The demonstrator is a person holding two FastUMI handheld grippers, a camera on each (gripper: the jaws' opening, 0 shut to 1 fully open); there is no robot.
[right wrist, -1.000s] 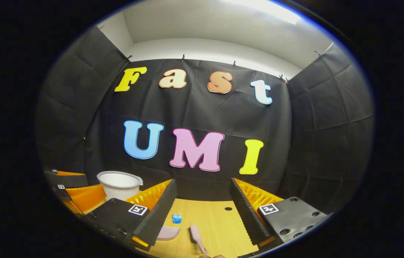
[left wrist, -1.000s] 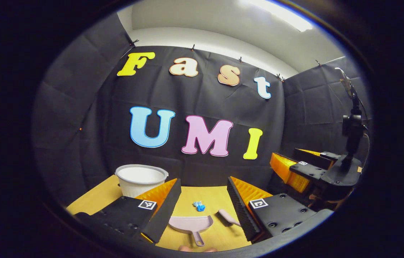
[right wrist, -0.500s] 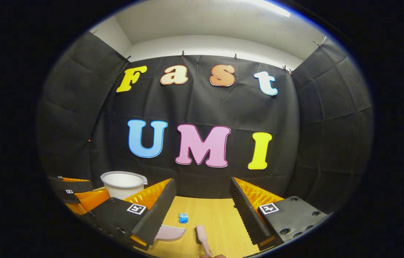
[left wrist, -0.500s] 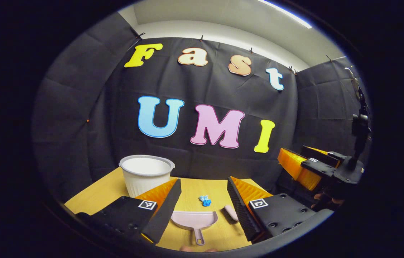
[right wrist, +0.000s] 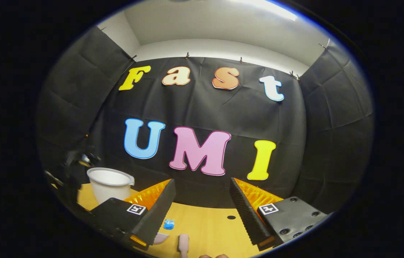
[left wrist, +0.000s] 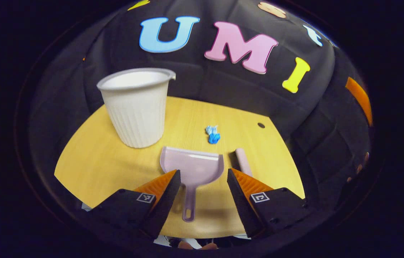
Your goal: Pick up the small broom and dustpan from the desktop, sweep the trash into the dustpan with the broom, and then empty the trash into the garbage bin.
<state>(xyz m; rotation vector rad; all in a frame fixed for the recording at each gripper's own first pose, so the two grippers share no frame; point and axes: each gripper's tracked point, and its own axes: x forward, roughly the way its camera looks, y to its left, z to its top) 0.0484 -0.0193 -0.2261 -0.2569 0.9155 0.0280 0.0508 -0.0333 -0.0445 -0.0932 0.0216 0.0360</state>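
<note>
A pale pink dustpan (left wrist: 192,167) lies on the wooden desk (left wrist: 91,157), its handle pointing toward me. My left gripper (left wrist: 202,184) hangs open just above it, a finger on each side of the handle and touching nothing. To the dustpan's right lies the pink broom (left wrist: 243,163), partly behind my right finger. Crumpled blue trash (left wrist: 212,134) sits just past the dustpan's mouth. The white ribbed bin (left wrist: 135,105) stands at the back left. My right gripper (right wrist: 202,202) is open and empty, held higher and farther back, with the broom (right wrist: 183,244), trash (right wrist: 168,224) and bin (right wrist: 109,184) below it.
A small dark hole (left wrist: 261,125) marks the desk at the back right, also visible as a hole (right wrist: 231,217) in the right gripper view. Black cloth walls close the desk in on three sides. A dark blurred shape (right wrist: 75,168) stands left of the bin.
My left gripper has tipped downward and moved in over the desk, so the dustpan's handle now lies between its open fingers. The right gripper has hardly moved.
</note>
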